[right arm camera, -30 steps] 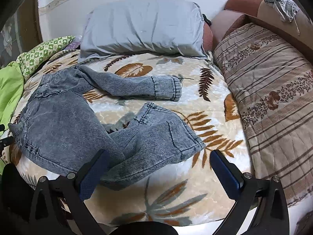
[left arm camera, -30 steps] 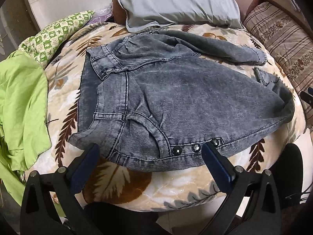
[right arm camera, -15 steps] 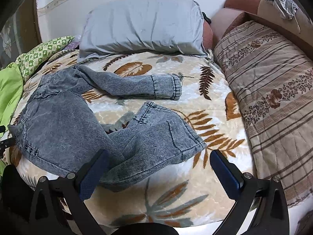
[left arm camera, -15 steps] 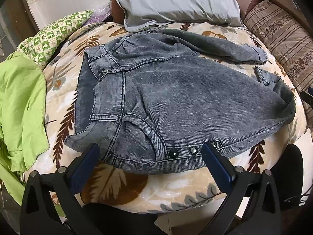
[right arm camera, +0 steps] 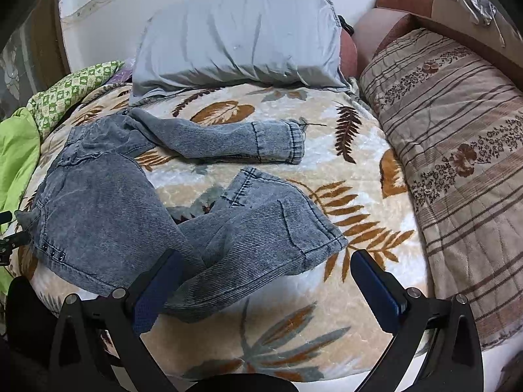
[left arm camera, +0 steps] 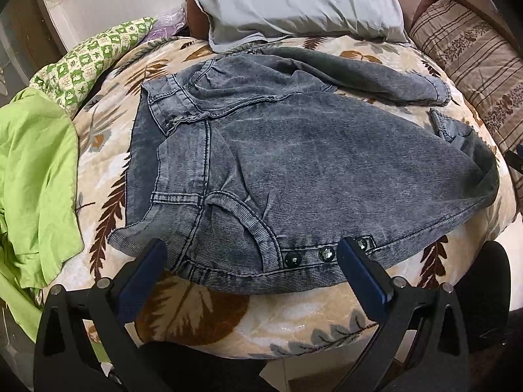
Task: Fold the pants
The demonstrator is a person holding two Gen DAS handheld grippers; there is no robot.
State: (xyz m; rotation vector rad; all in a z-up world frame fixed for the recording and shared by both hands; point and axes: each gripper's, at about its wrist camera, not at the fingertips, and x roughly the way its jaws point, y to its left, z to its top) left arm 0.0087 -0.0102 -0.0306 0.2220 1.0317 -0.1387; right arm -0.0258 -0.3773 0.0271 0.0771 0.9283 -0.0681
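Grey washed-denim pants (left arm camera: 294, 170) lie spread on a leaf-patterned blanket (left arm camera: 202, 313). In the left wrist view the waistband and a row of studs (left arm camera: 327, 254) face me. My left gripper (left arm camera: 251, 261) is open, its fingers straddling the waistband edge just above the cloth. In the right wrist view the pants (right arm camera: 104, 215) lie left, one leg (right arm camera: 235, 140) stretched toward the pillow, the other leg (right arm camera: 261, 238) bent back over itself near me. My right gripper (right arm camera: 264, 271) is open over that folded leg's hem.
A grey pillow (right arm camera: 238, 42) lies at the head of the bed. A green cloth (left arm camera: 32, 170) and a green checked cushion (left arm camera: 94, 55) sit at the left. A brown striped quilt (right arm camera: 457, 150) covers the right side. The bed's near edge runs below both grippers.
My left gripper has crept slightly forward toward the waistband. My right gripper has edged forward over the folded leg. The pants have not moved.
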